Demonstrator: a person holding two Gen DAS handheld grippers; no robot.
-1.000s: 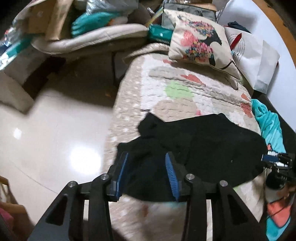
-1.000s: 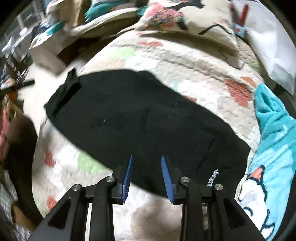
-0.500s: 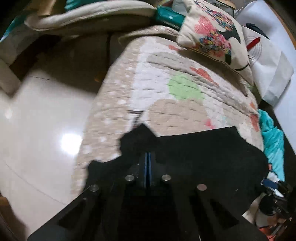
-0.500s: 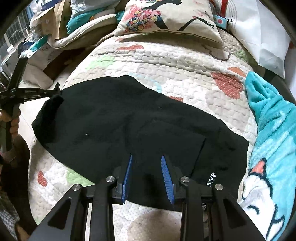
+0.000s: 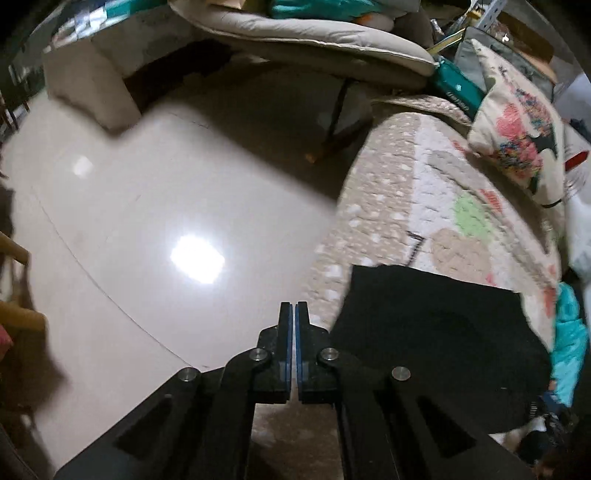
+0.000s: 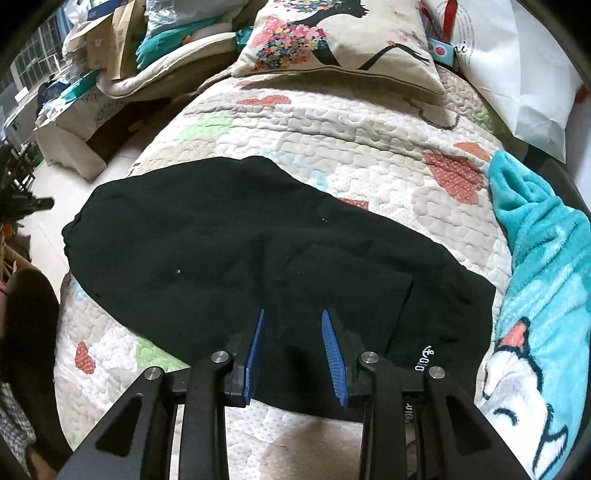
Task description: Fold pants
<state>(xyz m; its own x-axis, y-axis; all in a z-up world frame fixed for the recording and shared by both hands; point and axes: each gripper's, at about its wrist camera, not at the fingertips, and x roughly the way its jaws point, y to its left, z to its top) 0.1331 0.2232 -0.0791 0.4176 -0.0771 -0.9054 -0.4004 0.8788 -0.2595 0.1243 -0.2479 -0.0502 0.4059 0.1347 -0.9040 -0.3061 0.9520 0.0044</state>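
The black pants [image 6: 258, 251] lie flat across the quilted bed [image 6: 332, 140], with a small white logo near the right end. My right gripper [image 6: 293, 317] is open, its blue pads low over the pants' near edge, holding nothing. In the left wrist view the pants [image 5: 436, 332] lie to the right of my left gripper [image 5: 294, 310]. That gripper is shut with nothing between its pads, and it hangs over the floor beside the bed's left edge.
A floral pillow [image 6: 332, 40] and a white bag [image 6: 517, 74] sit at the bed's head. A teal blanket [image 6: 543, 277] lies right of the pants. Shiny tiled floor [image 5: 147, 229] and a cluttered beige sofa [image 5: 303, 33] lie left of the bed.
My left gripper closed on the pants' left end, then came off it and swung left over the floor, still shut. The pants' bunched left end now lies flat. My right gripper stayed open.
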